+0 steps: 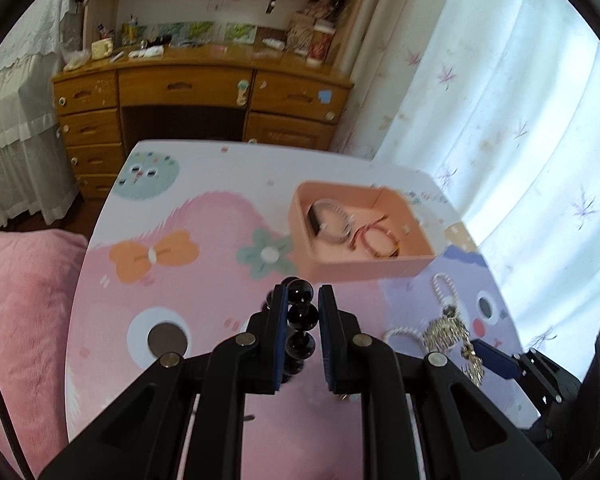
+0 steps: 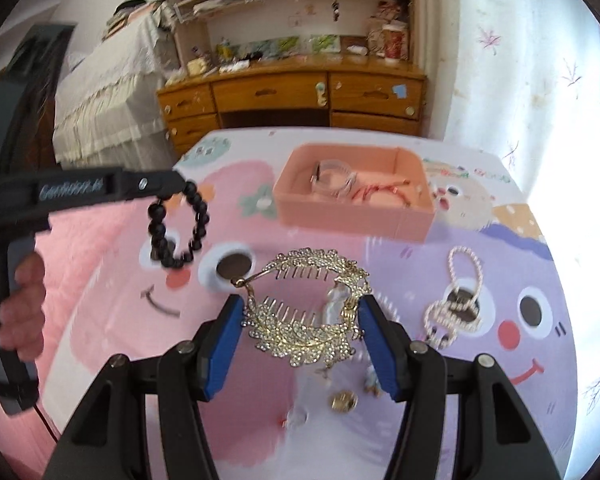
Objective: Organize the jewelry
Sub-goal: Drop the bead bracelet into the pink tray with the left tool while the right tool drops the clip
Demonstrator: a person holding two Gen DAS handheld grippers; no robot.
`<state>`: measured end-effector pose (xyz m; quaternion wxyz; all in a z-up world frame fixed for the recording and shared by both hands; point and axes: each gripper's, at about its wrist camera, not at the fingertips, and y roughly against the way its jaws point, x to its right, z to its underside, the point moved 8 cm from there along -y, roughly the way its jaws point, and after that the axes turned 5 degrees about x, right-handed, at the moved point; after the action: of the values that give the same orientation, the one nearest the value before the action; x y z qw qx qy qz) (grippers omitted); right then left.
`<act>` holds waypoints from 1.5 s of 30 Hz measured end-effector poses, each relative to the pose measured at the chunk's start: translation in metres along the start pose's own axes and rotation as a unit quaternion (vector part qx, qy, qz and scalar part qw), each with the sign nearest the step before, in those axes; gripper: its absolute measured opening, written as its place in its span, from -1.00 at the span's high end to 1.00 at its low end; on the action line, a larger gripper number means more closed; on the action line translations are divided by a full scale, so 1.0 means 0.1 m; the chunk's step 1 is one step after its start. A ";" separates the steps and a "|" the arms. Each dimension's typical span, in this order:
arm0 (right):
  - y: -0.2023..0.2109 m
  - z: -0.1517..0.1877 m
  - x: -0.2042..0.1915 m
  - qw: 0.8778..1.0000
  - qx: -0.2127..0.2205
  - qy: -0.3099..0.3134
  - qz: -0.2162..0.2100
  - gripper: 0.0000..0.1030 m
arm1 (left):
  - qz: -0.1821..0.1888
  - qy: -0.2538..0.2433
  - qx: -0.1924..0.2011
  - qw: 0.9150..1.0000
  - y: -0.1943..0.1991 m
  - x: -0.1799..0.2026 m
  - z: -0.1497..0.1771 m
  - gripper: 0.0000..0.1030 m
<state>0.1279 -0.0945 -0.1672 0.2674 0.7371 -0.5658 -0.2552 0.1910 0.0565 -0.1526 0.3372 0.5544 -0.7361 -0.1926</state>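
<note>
Left gripper (image 1: 303, 300) pinches black bead bracelet (image 2: 179, 227); right gripper (image 2: 300, 314) fingers clamp gold leaf comb (image 2: 304, 320) edgewise. Both lifted clear, probably for pink tray (image 2: 352, 216) far right.

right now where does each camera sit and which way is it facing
Left wrist: on the left gripper, looking down its fingers, shut on a black bead bracelet, toward the pink box.
Right wrist: on the right gripper, holding gold hair combs; the person's hand shows at left.
Shared: box, bracelet, combs, pearl strand, cartoon table, wooden desk.
</note>
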 end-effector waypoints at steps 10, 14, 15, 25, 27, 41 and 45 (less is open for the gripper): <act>-0.07 -0.47 0.21 1.000 0.022 -0.014 0.006 -0.15 | 0.040 -0.004 0.045 0.998 0.04 0.30 -0.44 0.75; -0.14 -0.63 0.29 1.000 0.026 -0.005 0.011 -0.15 | 0.049 0.002 0.059 0.997 -0.01 0.36 -0.61 0.75; -0.16 -0.67 0.31 0.999 0.028 -0.001 0.015 -0.15 | 0.051 0.003 0.063 0.997 -0.03 0.38 -0.66 0.75; -0.43 -1.05 0.59 0.998 0.051 0.008 0.030 -0.15 | 0.051 0.000 0.077 0.996 -0.36 0.55 -0.94 0.75; -0.50 -1.10 0.65 0.998 0.053 0.005 0.025 -0.15 | 0.051 0.000 0.078 0.996 -0.43 0.59 -0.96 0.75; -1.06 -1.06 0.88 1.000 0.001 -0.013 -0.013 -0.16 | 0.023 0.005 0.022 0.999 -1.00 0.60 -0.89 0.15; -1.06 -1.03 0.92 1.000 0.000 -0.011 -0.008 -0.17 | 0.023 0.000 0.032 0.999 -0.96 0.62 -0.90 -0.33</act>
<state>0.2927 -0.1498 -0.1717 0.2589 0.7387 -0.5630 -0.2654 0.3113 -0.0236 -0.1356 0.3231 0.5479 -0.7546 -0.1611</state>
